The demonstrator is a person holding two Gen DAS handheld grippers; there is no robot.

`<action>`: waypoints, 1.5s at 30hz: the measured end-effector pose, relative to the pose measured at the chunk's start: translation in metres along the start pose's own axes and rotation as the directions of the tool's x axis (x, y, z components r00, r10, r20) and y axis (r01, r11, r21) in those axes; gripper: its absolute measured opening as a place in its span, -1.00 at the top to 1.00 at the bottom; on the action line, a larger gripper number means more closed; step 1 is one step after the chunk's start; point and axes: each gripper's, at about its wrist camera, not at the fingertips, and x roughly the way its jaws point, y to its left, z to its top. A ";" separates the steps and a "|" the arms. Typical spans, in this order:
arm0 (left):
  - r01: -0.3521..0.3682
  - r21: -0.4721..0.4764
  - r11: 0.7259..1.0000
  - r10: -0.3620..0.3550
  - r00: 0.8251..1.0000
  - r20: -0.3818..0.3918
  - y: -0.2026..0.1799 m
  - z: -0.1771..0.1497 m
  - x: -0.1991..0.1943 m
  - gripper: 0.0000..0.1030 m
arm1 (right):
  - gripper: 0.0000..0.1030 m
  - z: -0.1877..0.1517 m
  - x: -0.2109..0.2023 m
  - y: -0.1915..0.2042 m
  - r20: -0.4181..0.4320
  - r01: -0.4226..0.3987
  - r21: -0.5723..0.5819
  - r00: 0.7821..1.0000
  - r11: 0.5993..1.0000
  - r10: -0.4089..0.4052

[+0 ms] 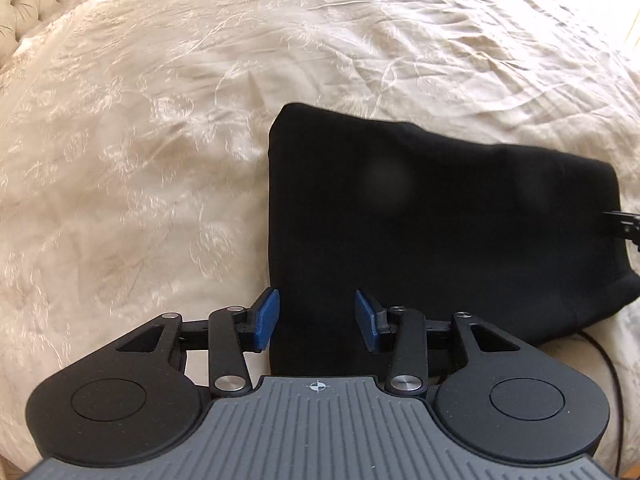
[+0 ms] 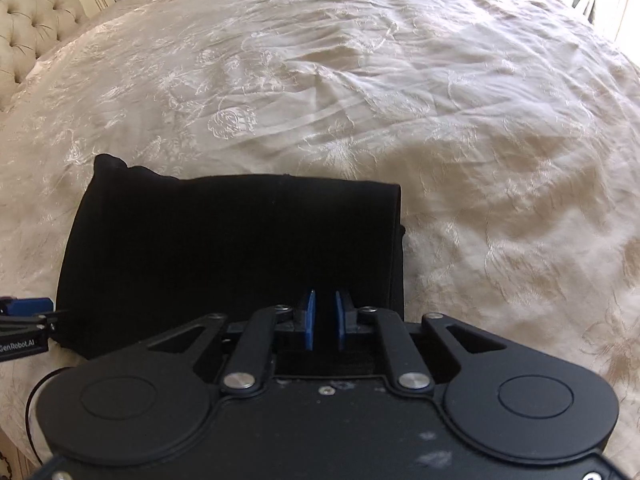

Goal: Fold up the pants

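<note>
Black pants (image 1: pixel 420 216), folded into a thick rectangle, flat on a cream embroidered bedspread (image 1: pixel 140 128). Left gripper (image 1: pixel 316 316) above the near left corner, blue pads well apart, nothing gripped. Right gripper (image 2: pixel 325 320) over the near edge toward the right side, pads narrowed to a thin gap; black cloth behind that gap, pinch uncertain. Tufted headboard (image 2: pixel 28 28) at far left, bright window light at far right.
</note>
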 end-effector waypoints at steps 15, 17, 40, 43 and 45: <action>0.004 -0.020 1.000 -0.007 0.986 -0.164 -0.013 0.049 0.059 0.17 | 0.77 0.034 0.033 0.005 -0.026 0.080 -0.016 0.996 0.997 -0.080; 0.008 -0.026 1.000 -0.012 0.985 -0.170 -0.011 0.048 0.060 0.16 | 0.77 0.034 0.037 0.004 -0.030 0.080 -0.013 0.996 0.997 -0.080; 0.069 -0.152 0.986 -0.086 0.991 -0.107 0.043 0.020 0.054 -0.13 | 0.00 -0.010 0.014 -0.049 -0.053 -0.044 0.186 0.997 0.982 0.054; 0.092 -0.170 0.981 -0.108 0.990 -0.089 0.048 0.021 0.052 -0.13 | -0.07 -0.010 0.024 -0.055 -0.057 -0.104 0.237 0.991 0.966 0.120; 0.100 -0.163 0.981 -0.115 0.990 -0.082 0.049 0.020 0.051 -0.15 | -0.17 -0.007 0.032 -0.056 -0.060 -0.131 0.262 0.987 0.956 0.151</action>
